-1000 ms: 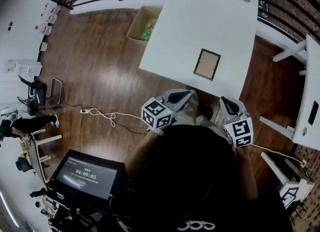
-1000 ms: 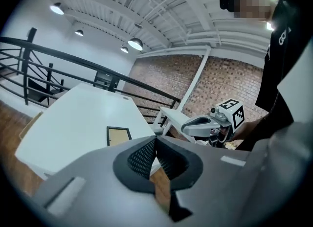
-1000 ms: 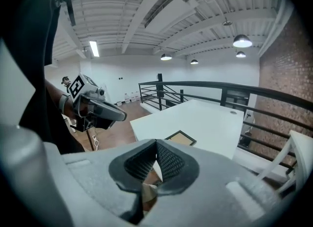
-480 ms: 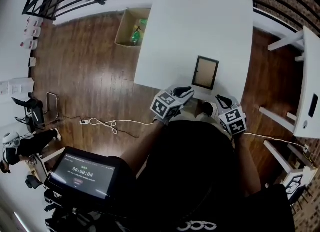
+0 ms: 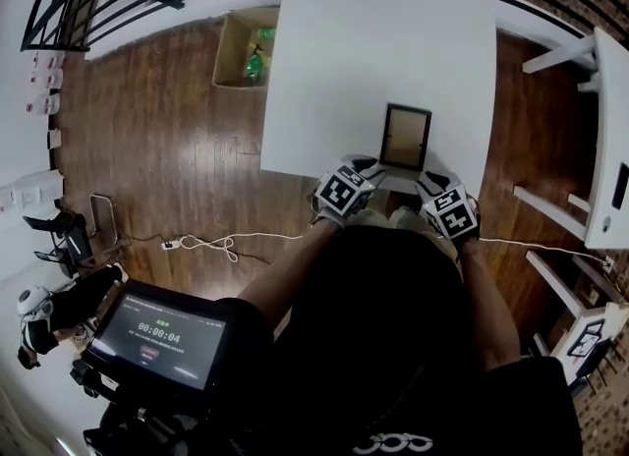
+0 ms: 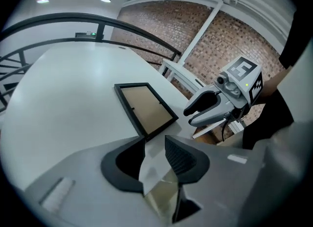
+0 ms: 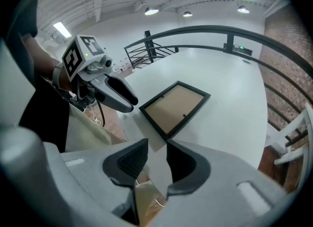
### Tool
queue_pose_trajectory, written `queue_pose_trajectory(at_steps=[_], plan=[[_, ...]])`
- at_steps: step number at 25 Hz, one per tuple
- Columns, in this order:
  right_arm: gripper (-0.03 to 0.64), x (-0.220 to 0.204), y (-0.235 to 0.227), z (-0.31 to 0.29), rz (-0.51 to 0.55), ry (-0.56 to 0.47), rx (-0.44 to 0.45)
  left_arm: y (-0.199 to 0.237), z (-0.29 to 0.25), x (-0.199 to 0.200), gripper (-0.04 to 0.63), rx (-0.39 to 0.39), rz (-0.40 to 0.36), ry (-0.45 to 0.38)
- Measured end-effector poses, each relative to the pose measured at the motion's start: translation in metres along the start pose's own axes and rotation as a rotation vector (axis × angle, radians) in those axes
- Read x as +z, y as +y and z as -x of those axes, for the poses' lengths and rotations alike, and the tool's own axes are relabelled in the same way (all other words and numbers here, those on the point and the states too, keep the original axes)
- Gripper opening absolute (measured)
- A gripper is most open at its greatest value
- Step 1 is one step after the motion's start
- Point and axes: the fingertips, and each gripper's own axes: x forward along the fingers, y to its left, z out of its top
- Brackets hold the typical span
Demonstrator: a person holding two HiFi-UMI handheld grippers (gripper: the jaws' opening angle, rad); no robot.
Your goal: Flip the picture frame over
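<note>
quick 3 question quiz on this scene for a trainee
1. True or false: the black rectangular picture frame with a brown panel lies flat on the white table.
2. What do the left gripper and right gripper hold?
3. The frame lies: A near the table's edge by the person, B mid-table, C off the table.
Key: 1 true. 2 nothing; both jaws have just been opening, empty. 3 A.

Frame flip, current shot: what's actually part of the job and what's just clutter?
In the job:
- picture frame, flat on the white table
- left hand-held gripper and right hand-held gripper, jaws just opening, nothing between them

Lying about:
- cardboard box on the floor
- cable on the floor
- timer screen
</note>
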Motion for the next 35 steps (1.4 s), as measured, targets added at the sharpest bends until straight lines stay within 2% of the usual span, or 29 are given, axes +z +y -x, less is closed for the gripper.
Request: queue_pose_trajectory(at_steps=[9, 16, 23, 28, 35], plan=[[0.127, -0.012, -0.005, -0.015, -0.058, 0.068, -0.032, -0.009, -0.016, -0.005, 0.143, -0.019, -0.018, 0.068], [0.135, -0.009, -0.005, -0.013, -0.075, 0.049, -0.032, -0.010, -0.018, -0.004, 0.144, -0.028, -0.005, 0.059], [0.138, 0.006, -0.005, -0.002, -0.036, 0.032, -0.021, -0.008, -0.006, 0.007, 0.140, -0.031, -0.010, 0.025], [0.138, 0.010, 0.013, 0.023, 0.039, 0.026, -0.009, -0.023, 0.019, 0.017, 0.140, -0.008, -0.019, -0.026], [0.138, 0.023, 0.016, 0.032, 0.112, 0.027, -0.014, -0.020, 0.033, 0.030, 0.141, 0.012, -0.019, -0.068]])
